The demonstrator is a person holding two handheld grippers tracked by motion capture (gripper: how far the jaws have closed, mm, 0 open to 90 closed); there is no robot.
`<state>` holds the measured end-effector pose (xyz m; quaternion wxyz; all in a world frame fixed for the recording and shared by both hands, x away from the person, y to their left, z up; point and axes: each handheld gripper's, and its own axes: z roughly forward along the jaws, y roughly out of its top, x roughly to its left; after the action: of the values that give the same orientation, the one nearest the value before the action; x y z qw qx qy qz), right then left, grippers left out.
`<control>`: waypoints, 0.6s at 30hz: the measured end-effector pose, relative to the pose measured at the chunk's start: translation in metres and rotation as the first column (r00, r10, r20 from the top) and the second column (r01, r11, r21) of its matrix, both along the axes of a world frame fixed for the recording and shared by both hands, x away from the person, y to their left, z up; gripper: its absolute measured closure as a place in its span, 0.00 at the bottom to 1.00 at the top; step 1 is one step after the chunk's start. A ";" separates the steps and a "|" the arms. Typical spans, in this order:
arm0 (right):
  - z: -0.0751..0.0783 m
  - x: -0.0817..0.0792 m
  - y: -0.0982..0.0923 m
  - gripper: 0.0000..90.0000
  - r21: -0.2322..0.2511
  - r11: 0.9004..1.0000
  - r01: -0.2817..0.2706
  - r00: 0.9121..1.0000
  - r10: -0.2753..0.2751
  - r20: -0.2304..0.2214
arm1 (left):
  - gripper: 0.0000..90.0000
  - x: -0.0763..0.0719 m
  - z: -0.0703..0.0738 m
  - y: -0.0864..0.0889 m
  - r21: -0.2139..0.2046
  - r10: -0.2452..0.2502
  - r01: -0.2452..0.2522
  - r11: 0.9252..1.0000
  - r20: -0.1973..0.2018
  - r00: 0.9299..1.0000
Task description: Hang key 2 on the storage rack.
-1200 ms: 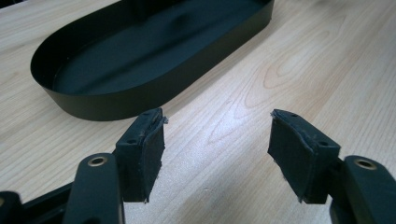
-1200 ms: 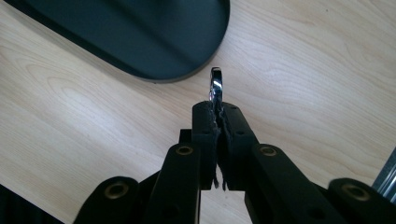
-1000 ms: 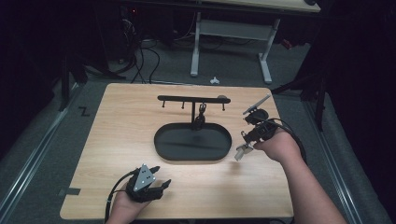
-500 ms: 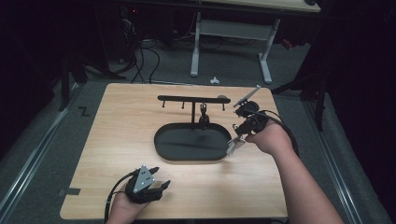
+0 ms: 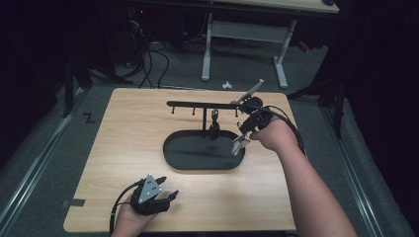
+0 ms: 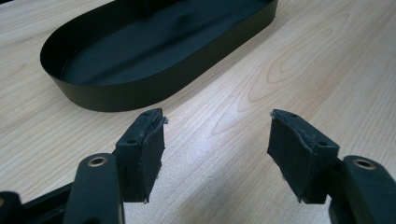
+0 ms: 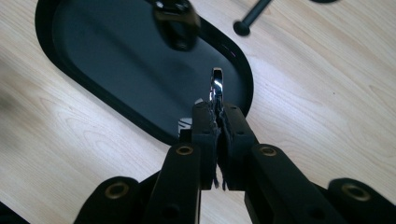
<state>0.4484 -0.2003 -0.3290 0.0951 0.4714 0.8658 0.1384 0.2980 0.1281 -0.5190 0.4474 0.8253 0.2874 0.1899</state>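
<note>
Fingers [image 7: 205, 122] of the right gripper [image 7: 216, 116] are clamped on a small shiny metal ring-shaped utensil [image 7: 217, 84], which we see edge-on, thin and chrome-bright, above the near end of the black oval metal tray [image 7: 60, 60]. Fingers [image 6: 144, 144] of the left gripper [image 6: 217, 154] stand apart and empty over the light wooden tabletop [image 5: 133, 133]. We judge the step to be carrying the piece to the black T-shaped hanging rack [image 5: 197, 104], where another piece [image 5: 214, 126] hangs; the next move calls for lifting and threading its loop onto a free peg.
</note>
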 end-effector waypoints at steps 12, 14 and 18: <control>0.008 0.014 0.007 0.96 0.012 1.000 0.003 1.000 -0.003 0.016 | 0.40 0.000 0.001 0.001 0.000 -0.005 0.005 1.000 -0.001 1.000; 0.008 0.015 0.007 0.96 0.012 1.000 0.007 1.000 -0.007 0.018 | 0.40 0.000 0.001 0.001 -0.002 -0.004 0.004 1.000 -0.001 1.000; 0.007 0.017 0.007 0.96 0.025 1.000 0.019 1.000 -0.019 0.014 | 0.40 0.000 0.001 0.001 -0.001 -0.005 0.005 1.000 0.003 1.000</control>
<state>0.4654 -0.1934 -0.3225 0.0968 0.4798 0.8587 0.1517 0.2982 0.1286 -0.5181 0.4490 0.8254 0.2846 0.1899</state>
